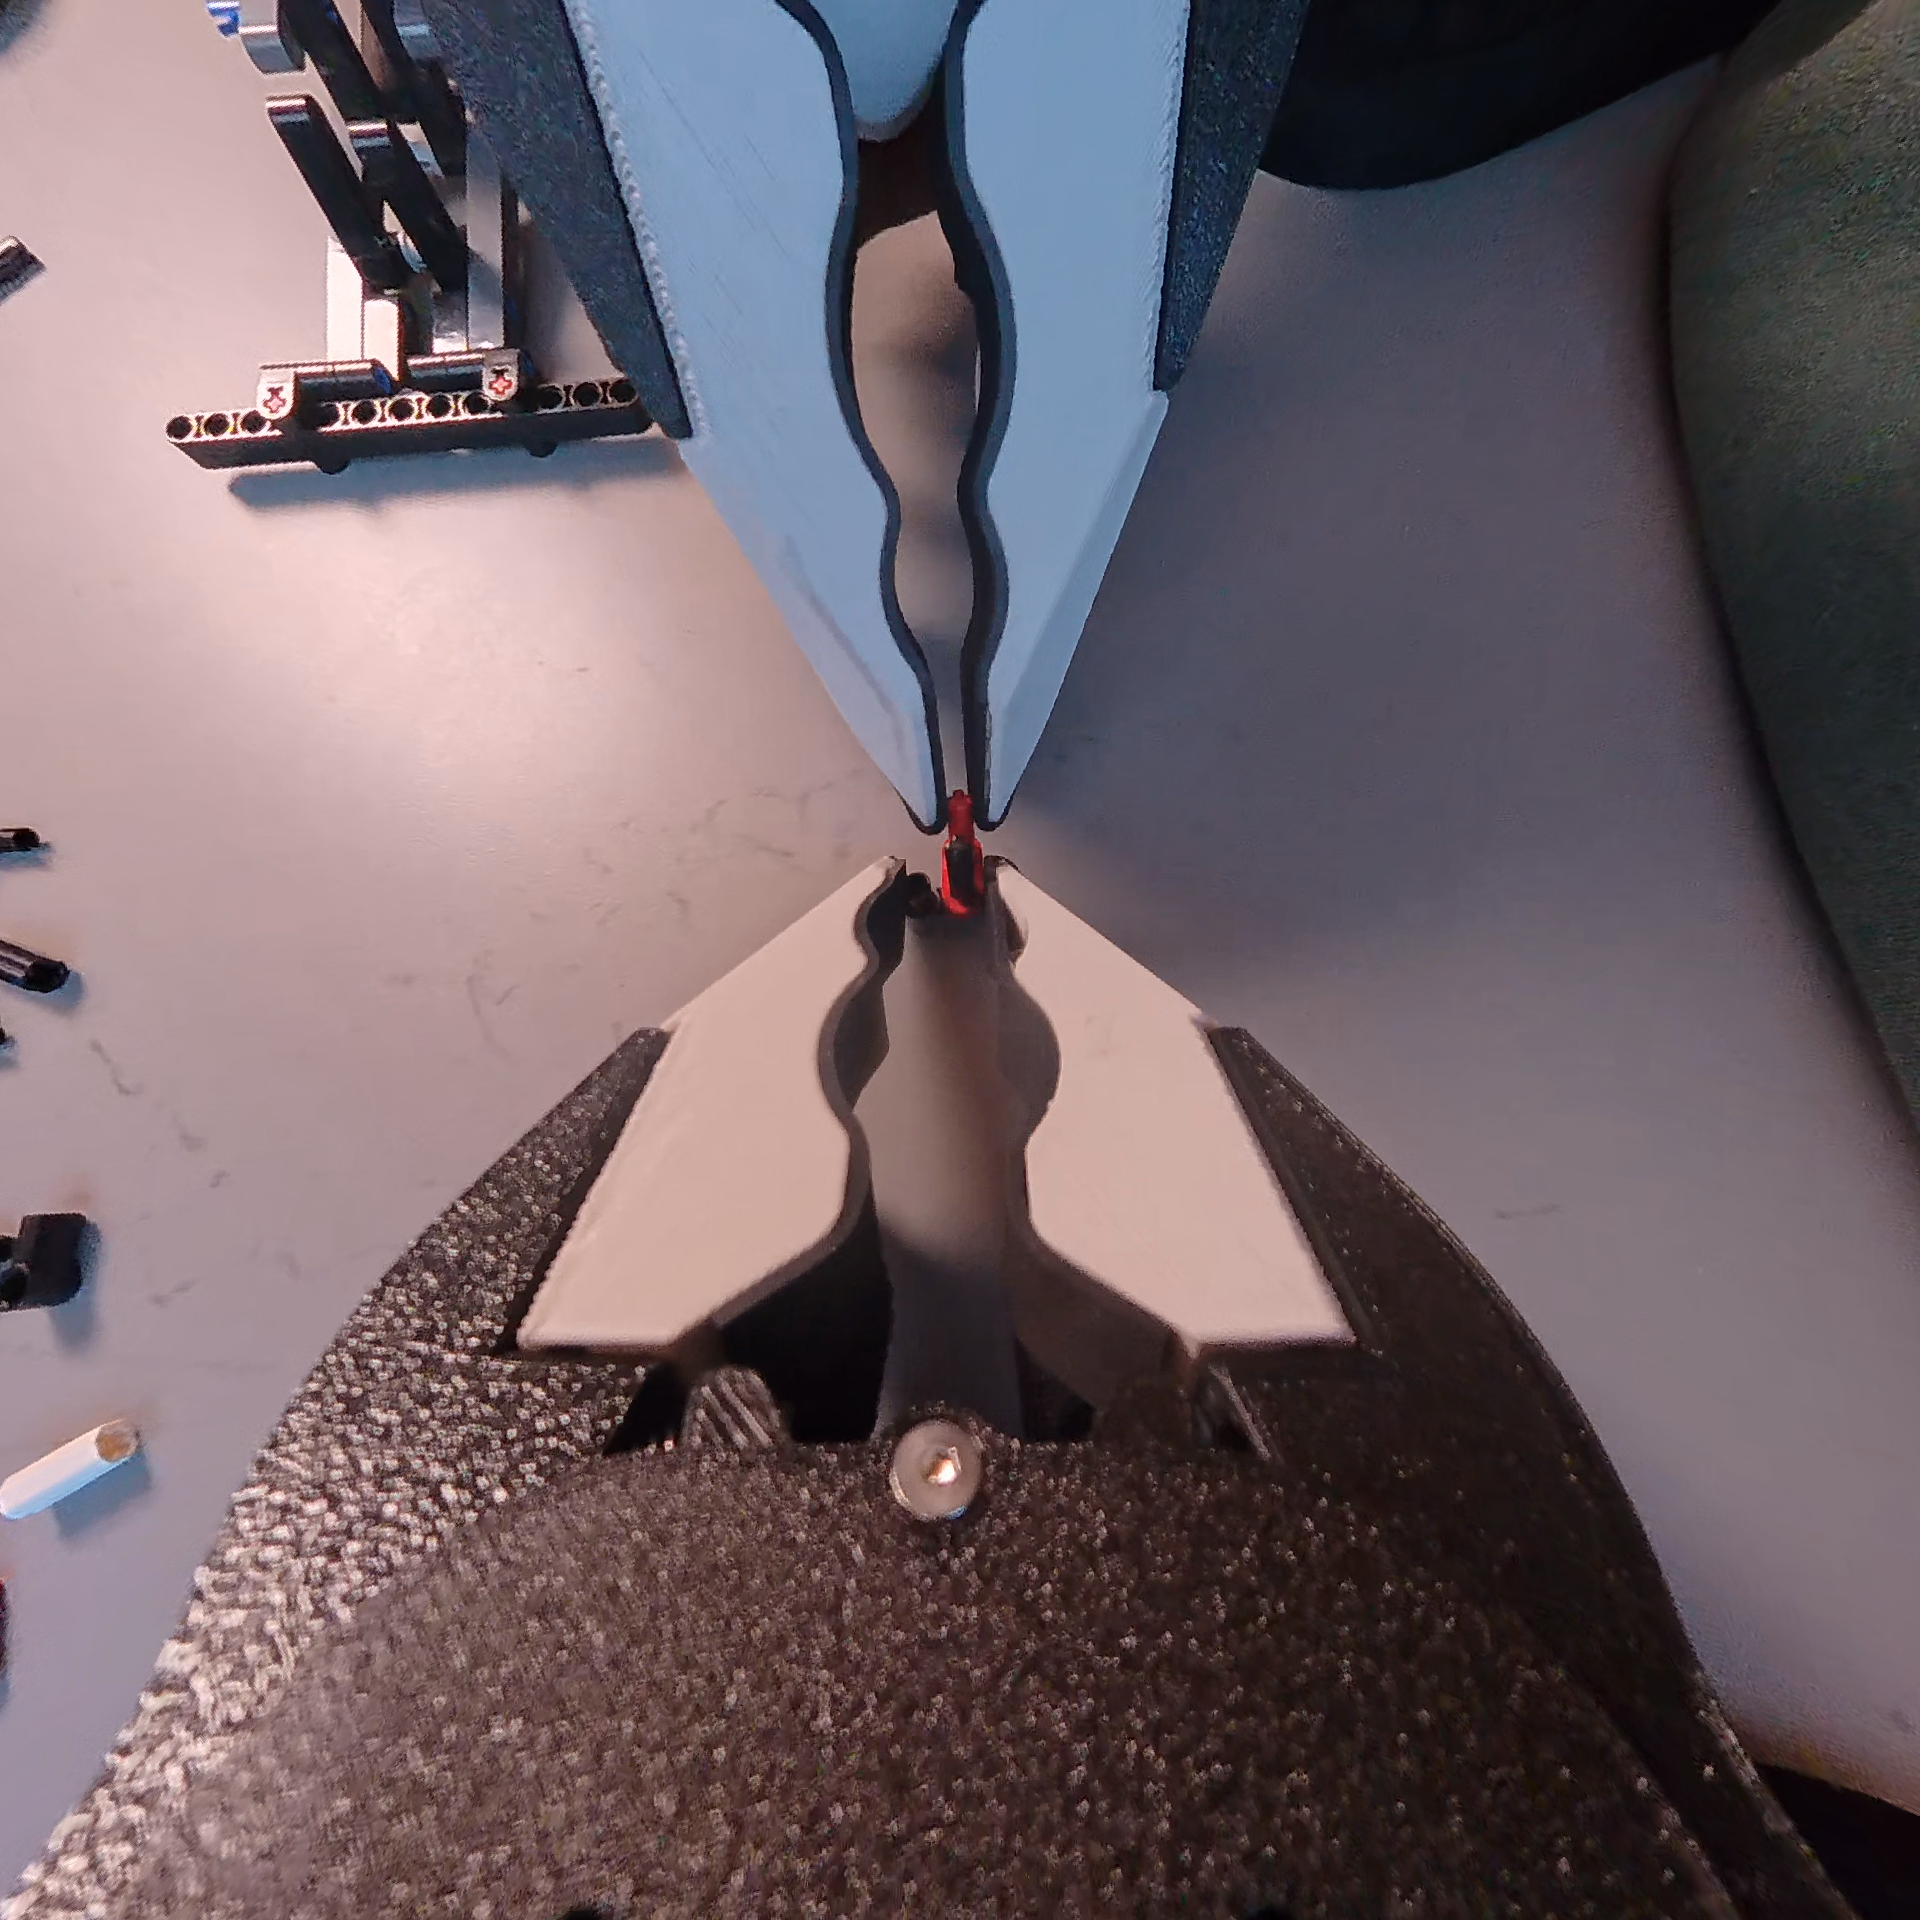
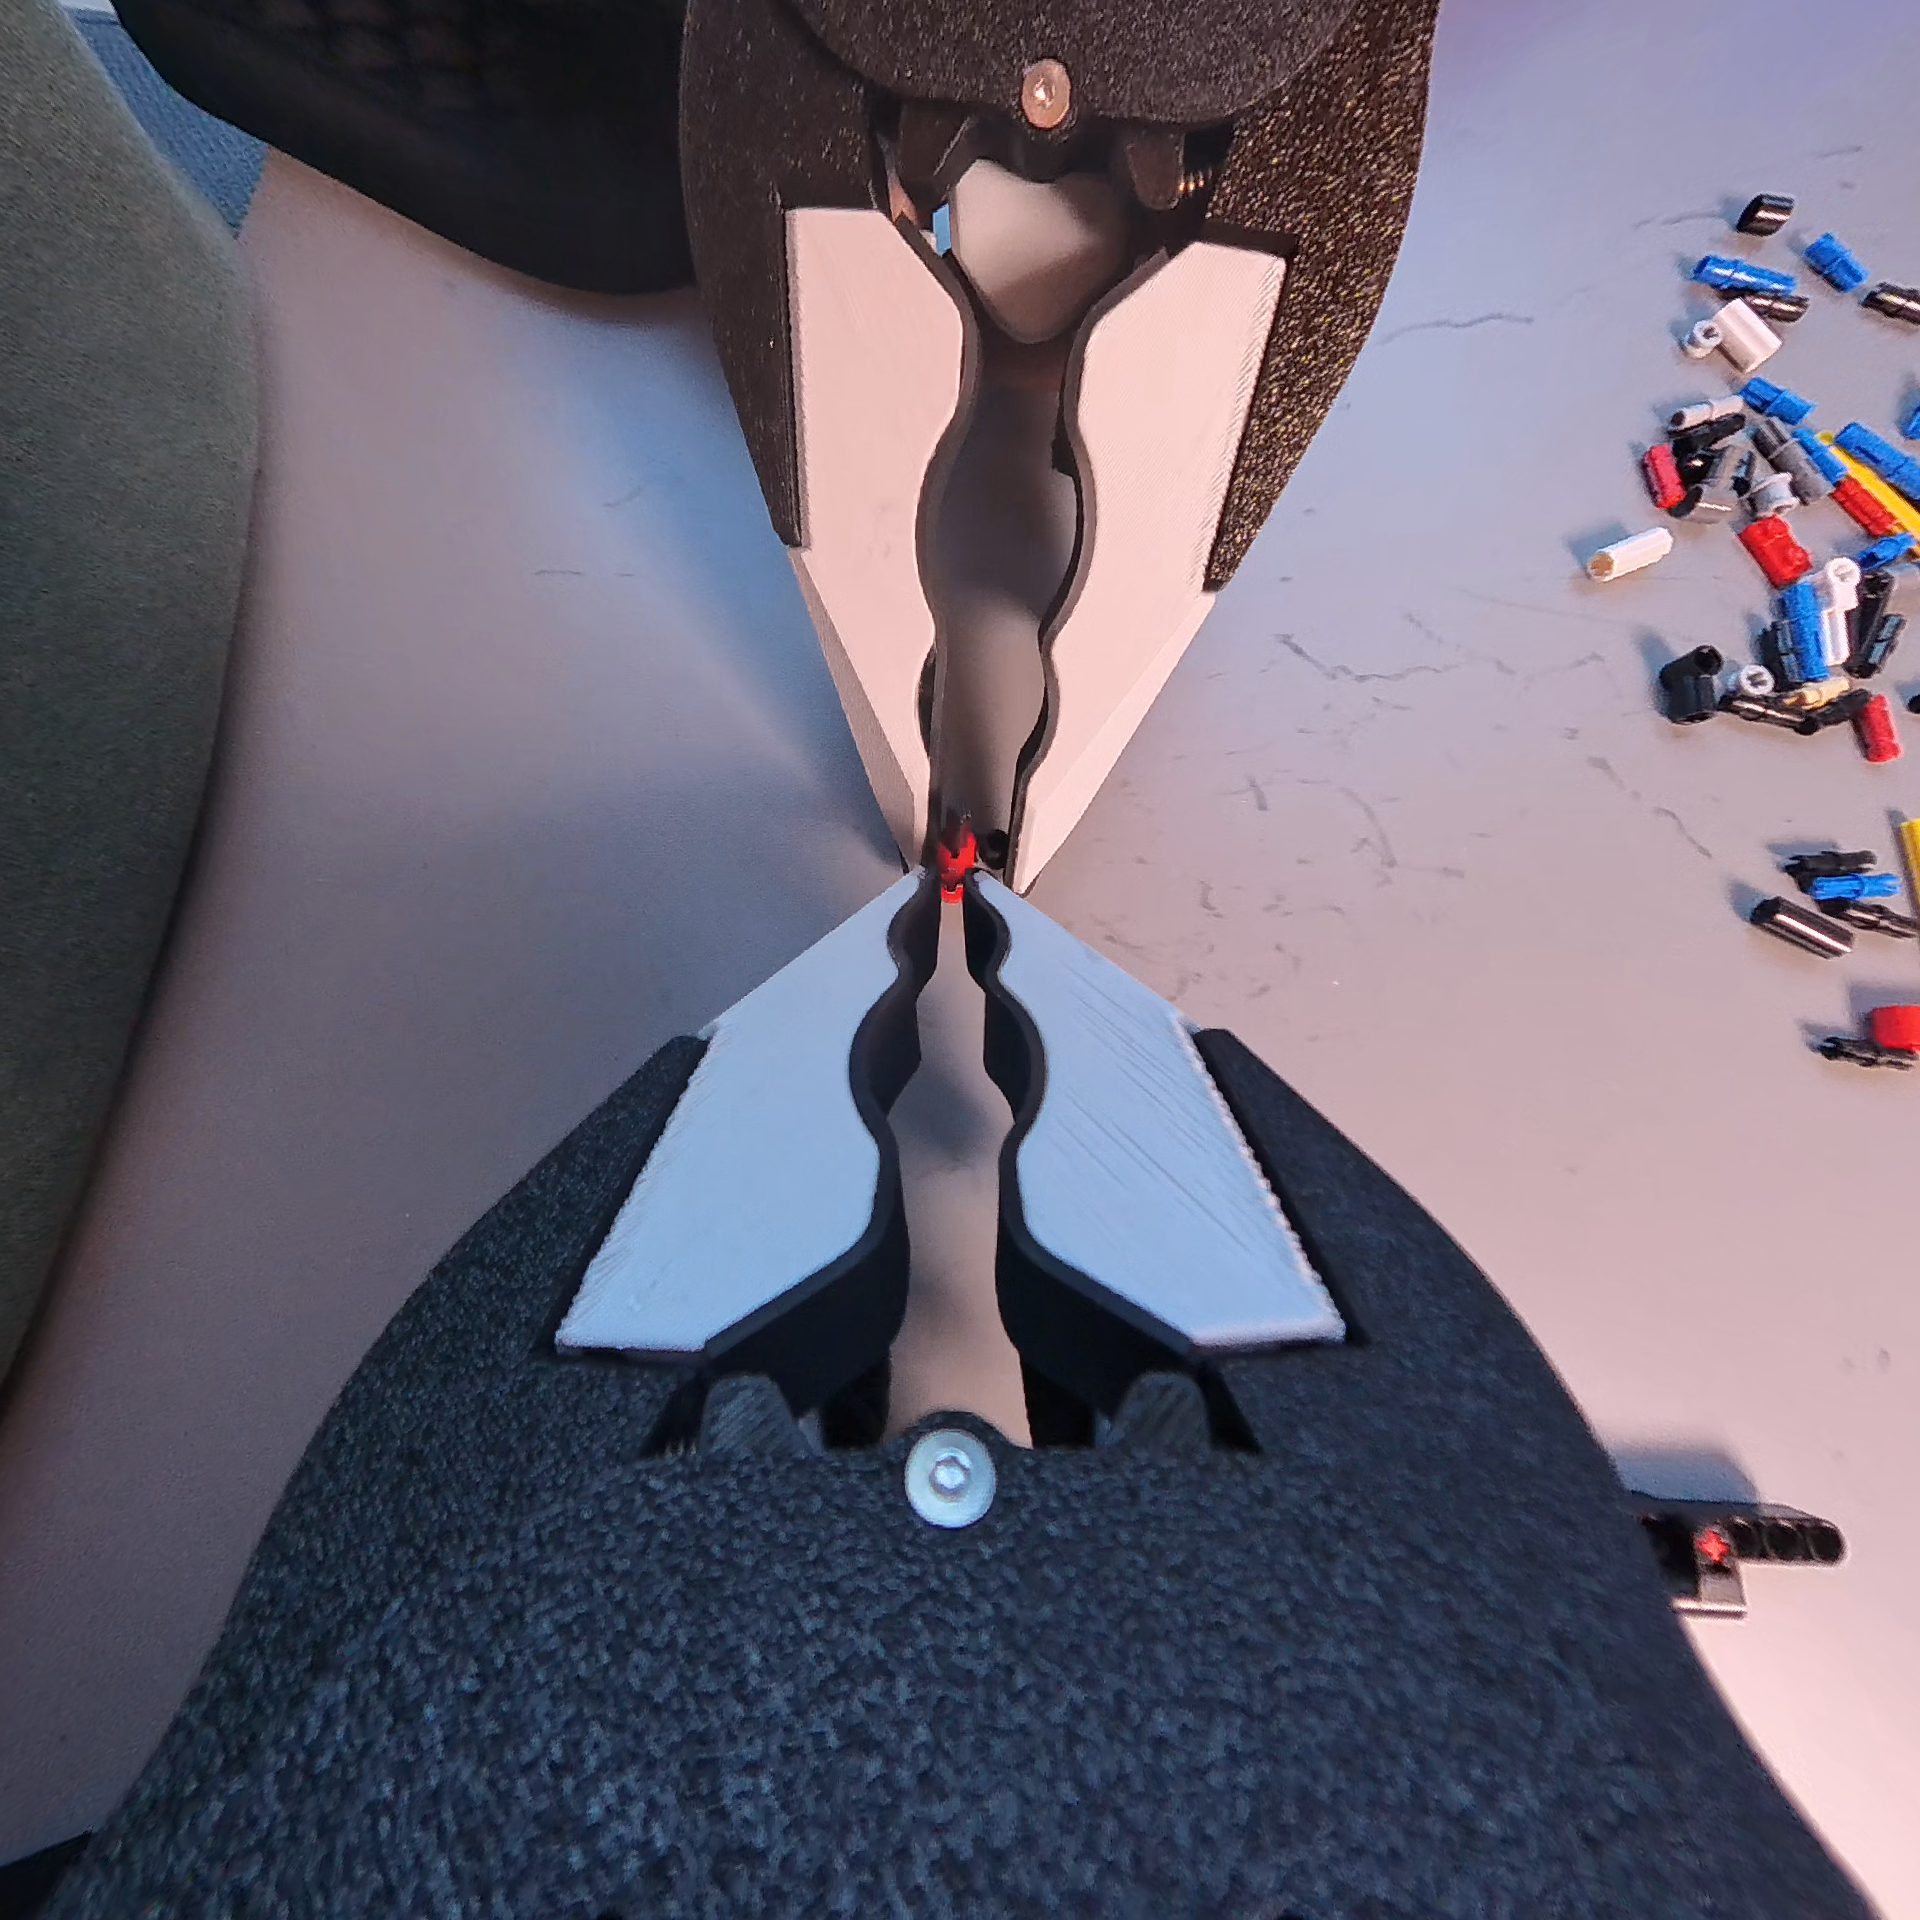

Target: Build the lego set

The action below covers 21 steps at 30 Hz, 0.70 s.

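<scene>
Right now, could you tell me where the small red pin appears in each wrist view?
Left wrist view: red pin at centre, between the two grippers' tips.
Right wrist view: red pin at centre, again where the tips meet.
Shared landmark: the black beam assembly, upper left in the left view, lower right in the right.

left tool (image 1: 954, 868): tips nearly closed, pinching a small part, pointing at the other tool | right tool (image 2: 951, 883): tips nearly closed, pinching the same part | both tip to tip, above the desk
</scene>
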Available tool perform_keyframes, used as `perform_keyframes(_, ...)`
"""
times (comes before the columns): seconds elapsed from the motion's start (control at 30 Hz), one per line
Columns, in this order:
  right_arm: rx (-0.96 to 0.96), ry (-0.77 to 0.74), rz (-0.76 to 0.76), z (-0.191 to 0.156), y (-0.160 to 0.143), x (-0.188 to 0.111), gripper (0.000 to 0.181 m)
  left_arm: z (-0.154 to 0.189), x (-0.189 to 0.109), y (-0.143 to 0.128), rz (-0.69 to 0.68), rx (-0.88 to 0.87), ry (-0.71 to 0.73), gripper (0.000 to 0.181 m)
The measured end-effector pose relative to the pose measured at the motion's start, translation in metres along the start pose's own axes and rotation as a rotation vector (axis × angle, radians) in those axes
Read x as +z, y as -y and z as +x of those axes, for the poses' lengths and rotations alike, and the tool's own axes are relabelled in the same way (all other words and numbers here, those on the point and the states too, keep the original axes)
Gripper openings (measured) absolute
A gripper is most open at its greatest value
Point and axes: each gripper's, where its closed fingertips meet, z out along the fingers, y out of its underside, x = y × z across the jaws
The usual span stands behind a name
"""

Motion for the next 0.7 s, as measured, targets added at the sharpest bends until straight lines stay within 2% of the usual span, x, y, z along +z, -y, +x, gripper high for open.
perform_keyframes(0.3,-0.058,0.015,-0.071,-0.0007,0.0003,0.0016,0.004,0.0001,0.0001,-0.0006,0.002,0.019,0.005,0.014)
perform_keyframes(0.5,-0.006,0.06,0.049,-0.0005,0.0019,0.0023,0.003,0.0004,-0.0005,-0.0014,0.003,0.032,0.007,0.014)
perform_keyframes(0.7,0.057,-0.006,0.114,-0.0003,0.0022,0.0026,0.003,0.0006,-0.0009,-0.0019,0.004,0.029,0.0,0.014)
